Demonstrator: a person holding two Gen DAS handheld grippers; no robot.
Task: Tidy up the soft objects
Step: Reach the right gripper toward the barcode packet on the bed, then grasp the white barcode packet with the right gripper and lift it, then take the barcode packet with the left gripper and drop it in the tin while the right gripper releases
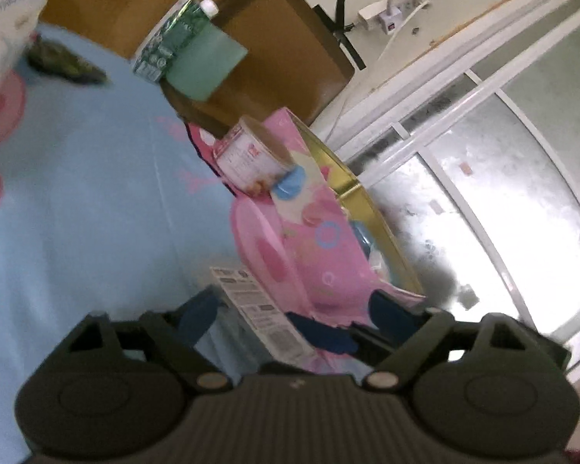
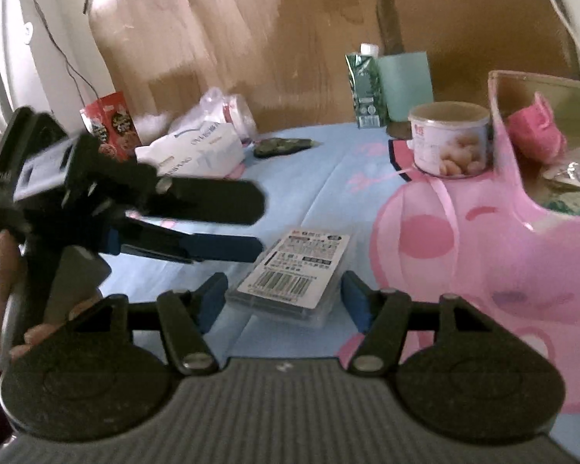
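A flat clear packet (image 2: pixel 290 276) with a white barcode label lies on the light blue sheet (image 2: pixel 321 181). My right gripper (image 2: pixel 284 301) stands open with a blue pad on each side of the packet's near end; neither pad visibly presses on it. To the left, a hand holds my left gripper (image 2: pixel 261 226), which points at the packet, open, with nothing between its fingers. In the left wrist view the left gripper (image 1: pixel 294 309) is low in the frame, with the packet (image 1: pixel 251 301) just ahead. A pink cartoon gift bag (image 2: pixel 483 251) stands open on the right with a pink soft thing (image 2: pixel 537 131) inside.
A can of nuts (image 2: pixel 448 139) stands behind the bag, with a green carton (image 2: pixel 363 85) and a teal box (image 2: pixel 406 85) farther back. A white tissue pack (image 2: pixel 197 150), a red snack packet (image 2: pixel 112 123) and a dark flat object (image 2: pixel 282 146) lie at the left rear. A brown chair (image 2: pixel 475 19) stands behind.
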